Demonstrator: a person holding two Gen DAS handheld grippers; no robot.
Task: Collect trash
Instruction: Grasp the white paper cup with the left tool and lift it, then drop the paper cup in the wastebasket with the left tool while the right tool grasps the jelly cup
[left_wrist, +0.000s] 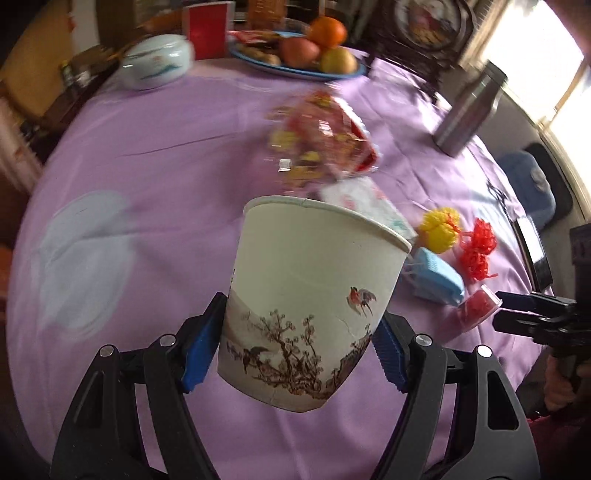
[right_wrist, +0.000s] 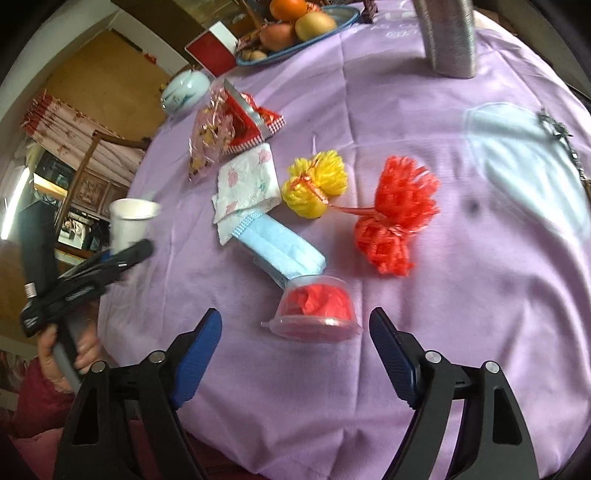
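Left hand-held gripper (left_wrist: 295, 354) clamps the paper cup (left_wrist: 310, 295), lifted off the bench (left_wrist: 155, 147). Right hand-held gripper (right_wrist: 295, 354) spread wide, empty, poised at the red-filled plastic tub (right_wrist: 314, 310). Mask (right_wrist: 280, 251), napkin (right_wrist: 247, 184), pompoms (right_wrist: 395, 221), wrapper (right_wrist: 221, 125) still uncollected. Early stage.

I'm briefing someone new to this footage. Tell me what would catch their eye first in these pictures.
The painted paper cup clamped in the left gripper, lifted above the purple tablecloth. Next, the bright litter in the middle of the cloth: a red net ball beside a yellow net ball, with a blue face mask nearer. The open right gripper hovers near a clear tub of red paper.
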